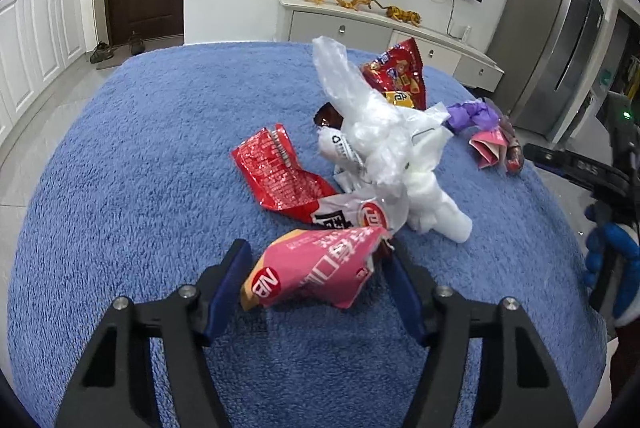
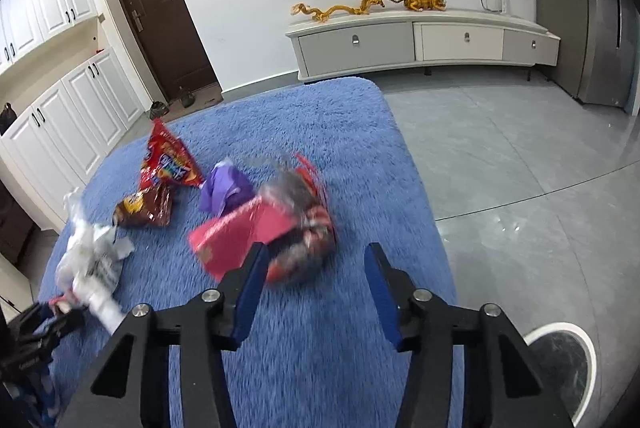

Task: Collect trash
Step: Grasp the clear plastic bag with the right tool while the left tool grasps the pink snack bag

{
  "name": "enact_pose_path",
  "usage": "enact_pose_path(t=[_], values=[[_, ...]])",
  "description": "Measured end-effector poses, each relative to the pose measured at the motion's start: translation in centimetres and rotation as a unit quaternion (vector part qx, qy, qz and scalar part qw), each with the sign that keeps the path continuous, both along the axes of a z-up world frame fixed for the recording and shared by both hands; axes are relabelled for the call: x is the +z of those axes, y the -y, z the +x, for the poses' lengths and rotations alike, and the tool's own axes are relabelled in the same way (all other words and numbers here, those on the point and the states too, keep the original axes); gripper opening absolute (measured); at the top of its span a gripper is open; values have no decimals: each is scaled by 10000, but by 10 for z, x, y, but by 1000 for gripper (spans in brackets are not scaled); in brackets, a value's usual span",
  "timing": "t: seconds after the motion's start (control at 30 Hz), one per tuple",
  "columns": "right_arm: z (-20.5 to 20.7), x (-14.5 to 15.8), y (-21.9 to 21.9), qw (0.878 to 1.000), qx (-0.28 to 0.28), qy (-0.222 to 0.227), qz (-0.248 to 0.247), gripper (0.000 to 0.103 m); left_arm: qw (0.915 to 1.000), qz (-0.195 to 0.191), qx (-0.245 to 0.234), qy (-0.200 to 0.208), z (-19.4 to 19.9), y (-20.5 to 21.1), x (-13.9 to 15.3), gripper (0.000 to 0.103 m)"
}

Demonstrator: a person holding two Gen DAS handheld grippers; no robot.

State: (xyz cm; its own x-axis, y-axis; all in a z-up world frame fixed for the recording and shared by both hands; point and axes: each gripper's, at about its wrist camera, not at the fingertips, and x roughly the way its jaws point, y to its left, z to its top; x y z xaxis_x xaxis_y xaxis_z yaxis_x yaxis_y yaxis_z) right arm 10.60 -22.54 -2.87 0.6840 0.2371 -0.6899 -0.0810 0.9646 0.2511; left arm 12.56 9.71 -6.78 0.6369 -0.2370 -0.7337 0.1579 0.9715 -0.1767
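Observation:
Trash lies on a blue fluffy cover (image 1: 140, 156). In the left wrist view my left gripper (image 1: 318, 252) is open with a crumpled pink snack wrapper (image 1: 312, 272) between its fingers. Beyond it lie a red wrapper (image 1: 276, 176), a heap of white and clear plastic bags (image 1: 384, 148), a red snack bag (image 1: 400, 72) and a purple glove (image 1: 472, 116). In the right wrist view my right gripper (image 2: 316, 256) is open just before a blurred pink carton (image 2: 236, 236) and a dark red crumpled wrapper (image 2: 304, 228). The purple glove (image 2: 224, 188) lies behind them.
A round bin (image 2: 560, 368) stands on the grey floor at the lower right of the right wrist view. A red chip bag (image 2: 168, 164) and a brown wrapper (image 2: 144, 208) lie farther left. A white TV cabinet (image 2: 420, 40) and a door (image 2: 160, 8) are at the back.

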Motion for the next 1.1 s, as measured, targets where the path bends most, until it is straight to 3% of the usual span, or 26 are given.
enact_pose_path(t=[0.17,0.23,0.33,0.6,1.1], values=[[14,-8,-2,9999,83,-102,-34,36,10000,-70,17,26,-4,-6,1,62],[15,-12,-1,9998,114,-180,7,24,9999,-107,36,55,-6,-8,2,60],[7,-11,4,9998,80,-155,73,21,9998,-74,79,162,-11,-8,5,58],[-39,4,16,10000,7,-16,59,20,9993,-175,102,305,-34,-12,14,51],[-135,37,21,9997,70,210,58,20,9984,-317,-109,466,-87,-3,44,50]])
